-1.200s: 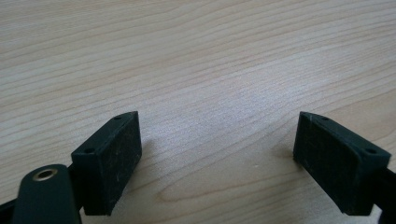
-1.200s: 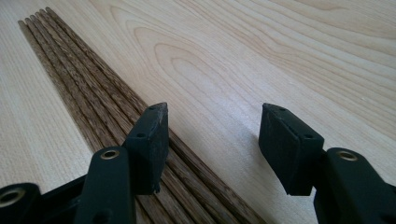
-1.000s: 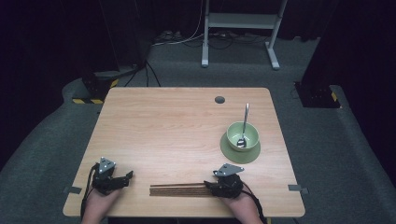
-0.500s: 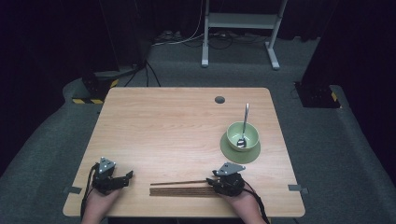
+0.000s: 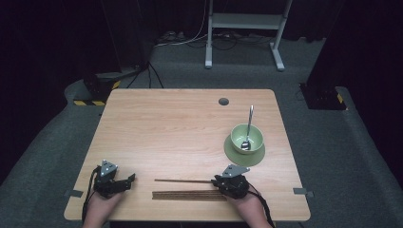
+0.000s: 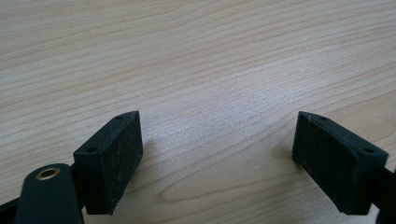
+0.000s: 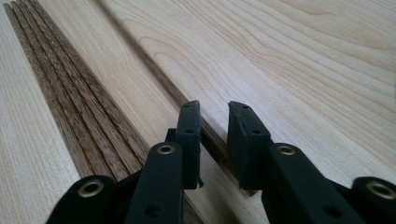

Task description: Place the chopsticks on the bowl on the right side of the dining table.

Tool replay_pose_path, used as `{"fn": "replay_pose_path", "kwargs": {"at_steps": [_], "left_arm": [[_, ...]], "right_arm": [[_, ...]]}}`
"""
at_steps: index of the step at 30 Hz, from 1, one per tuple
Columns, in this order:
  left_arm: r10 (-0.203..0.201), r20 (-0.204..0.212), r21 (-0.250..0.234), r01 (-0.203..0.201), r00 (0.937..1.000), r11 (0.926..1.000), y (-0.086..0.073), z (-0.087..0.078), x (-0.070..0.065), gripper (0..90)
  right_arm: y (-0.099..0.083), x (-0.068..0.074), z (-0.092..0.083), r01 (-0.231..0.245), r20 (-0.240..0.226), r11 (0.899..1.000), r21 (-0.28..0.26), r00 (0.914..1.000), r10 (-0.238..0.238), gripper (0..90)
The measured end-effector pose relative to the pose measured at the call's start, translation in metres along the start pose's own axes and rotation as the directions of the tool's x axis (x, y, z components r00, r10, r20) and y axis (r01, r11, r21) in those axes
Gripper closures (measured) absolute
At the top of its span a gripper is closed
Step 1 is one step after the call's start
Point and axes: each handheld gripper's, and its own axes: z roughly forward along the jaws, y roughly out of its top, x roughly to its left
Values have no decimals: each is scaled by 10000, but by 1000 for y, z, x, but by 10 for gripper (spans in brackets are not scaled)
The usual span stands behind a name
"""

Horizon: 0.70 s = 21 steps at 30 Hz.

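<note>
Several dark wooden chopsticks [image 5: 187, 194] [image 7: 70, 88] lie bundled near the table's front edge. One single chopstick [image 5: 183, 180] [image 7: 149, 60] lies apart, just behind the bundle. My right gripper [image 5: 215, 181] [image 7: 214, 109] rests at its right end. Its jaws have just been closing and stand narrow with the single chopstick between them; a slit of table still shows beside it. My left gripper [image 5: 127, 181] [image 6: 219, 135] sits at the front left, its jaws wide open over bare wood with nothing between them.
A green bowl [image 5: 254, 135] with a metal spoon [image 5: 249, 121] in it stands on a green plate [image 5: 242, 156] at the right, behind my right gripper. A round cable hole [image 5: 223, 101] lies near the wooden table's [image 5: 166, 128] far edge.
One chopstick has slid out of the bundle and now lies apart, behind it. The right gripper's jaws have drawn in around its end. The left gripper has not moved.
</note>
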Motion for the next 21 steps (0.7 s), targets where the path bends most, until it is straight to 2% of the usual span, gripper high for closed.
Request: {"fn": "replay_pose_path", "kwargs": {"at_steps": [11, 18, 21], "left_arm": [[-5, 0, -5, 5, 10000, 10000, 0, 0, 0, 164], [3, 9, -10, -3, 10000, 10000, 0, 0, 0, 166], [0, 7, -12, 0, 10000, 10000, 0, 0, 0, 167]], "right_arm": [[-2, -7, -3, -162, 26, 9999, -15, 9999, 162, 834], [-4, -10, -4, -265, -17, 9996, -18, 9996, 265, 832], [-4, -10, -4, -265, -98, 9996, -55, 9996, 265, 798]]}}
